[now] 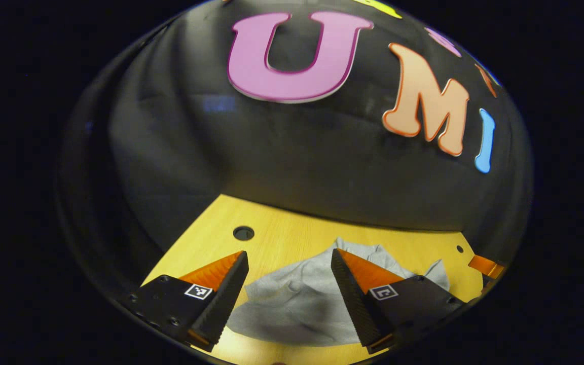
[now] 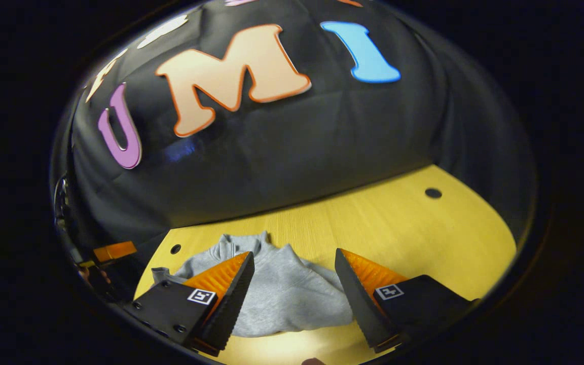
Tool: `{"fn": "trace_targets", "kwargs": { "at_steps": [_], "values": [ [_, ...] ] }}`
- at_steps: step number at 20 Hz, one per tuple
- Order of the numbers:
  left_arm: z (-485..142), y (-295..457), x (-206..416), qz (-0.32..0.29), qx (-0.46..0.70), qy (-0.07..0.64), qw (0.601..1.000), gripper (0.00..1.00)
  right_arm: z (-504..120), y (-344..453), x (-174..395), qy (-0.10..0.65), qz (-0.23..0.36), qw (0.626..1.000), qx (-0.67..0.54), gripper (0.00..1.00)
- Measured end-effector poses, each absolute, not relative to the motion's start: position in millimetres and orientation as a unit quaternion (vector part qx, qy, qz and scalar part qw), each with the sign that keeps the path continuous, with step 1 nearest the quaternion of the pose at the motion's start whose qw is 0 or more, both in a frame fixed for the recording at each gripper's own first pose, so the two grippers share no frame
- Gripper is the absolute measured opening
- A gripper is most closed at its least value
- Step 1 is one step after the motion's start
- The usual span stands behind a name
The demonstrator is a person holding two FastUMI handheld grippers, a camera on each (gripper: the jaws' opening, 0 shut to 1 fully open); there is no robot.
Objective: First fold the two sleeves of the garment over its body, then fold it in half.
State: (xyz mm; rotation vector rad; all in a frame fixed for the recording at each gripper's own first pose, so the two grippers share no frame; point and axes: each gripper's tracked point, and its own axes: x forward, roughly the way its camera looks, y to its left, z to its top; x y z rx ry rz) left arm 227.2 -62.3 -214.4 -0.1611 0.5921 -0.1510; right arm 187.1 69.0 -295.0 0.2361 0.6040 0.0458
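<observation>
While the grey sweatshirt [image 1: 297,304] sits in a soft rumpled heap low in the middle of the left gripper view, the left gripper [image 1: 289,294] hangs above it with its two fingers spread wide apart and nothing between them. Those fingers are wedge shaped, black with ribbed inner faces and bright orange ridged tops, each with a little square marker on the black base. The fabric looks like thick matte fleece, full of folds and bumps, not laid flat at all. It rests on a smooth yellow wood-grain table [image 1: 282,238] with a round hole [image 1: 243,233] toward the left of the frame and a smaller one over on the right. At the far right edge you can just catch an orange bit of the other tool. In the right gripper view, the right gripper [image 2: 294,294] is also spread wide and holding nothing, with the sweatshirt [image 2: 282,299] lying in the lower centre, its collar end pointing toward the back wall and a sleeve trailing toward the lower left. To the right of the garment the table [image 2: 424,228] is open bare wood all the way to its curved edge. Behind the garment a strip of bare table runs up to the black cloth wall [image 2: 297,147], which drapes down to the tabletop.
</observation>
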Motion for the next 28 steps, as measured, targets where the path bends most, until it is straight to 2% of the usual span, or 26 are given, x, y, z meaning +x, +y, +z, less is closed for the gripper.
{"fn": "trace_targets", "kwargs": {
  "at_steps": [2, 3, 4, 5, 11, 18, 19, 28],
  "values": [
    [-182, -66, 214, -0.082, -0.063, 0.251, 0.963, 0.96, -260, 76, 177, 0.244, 0.039, 0.966, 0.081, 0.98],
    [-167, -67, 207, -0.085, -0.055, 0.232, 0.967, 0.96, -246, 78, 173, 0.223, 0.046, 0.971, 0.066, 0.94],
    [-153, -68, 198, -0.087, -0.049, 0.216, 0.971, 0.95, -231, 79, 168, 0.199, 0.048, 0.978, 0.049, 0.94],
    [-141, -71, 189, -0.091, -0.047, 0.198, 0.975, 0.95, -217, 79, 162, 0.176, 0.047, 0.983, 0.035, 0.98],
    [-105, -82, 138, -0.106, -0.011, 0.123, 0.987, 0.95, -164, 85, 114, 0.082, 0.053, 0.995, 0.013, 0.98],
    [-115, -84, 110, -0.105, -0.034, 0.148, 0.983, 0.95, -157, 78, 86, 0.078, 0.065, 0.995, 0.022, 1.0],
    [-114, -80, 110, -0.104, -0.024, 0.147, 0.983, 0.95, -155, 77, 85, 0.077, 0.063, 0.995, 0.021, 0.97],
    [-96, -62, 111, -0.09, 0.002, 0.124, 0.988, 0.95, -148, 85, 77, 0.073, 0.076, 0.994, 0.025, 0.99]
  ]
}}
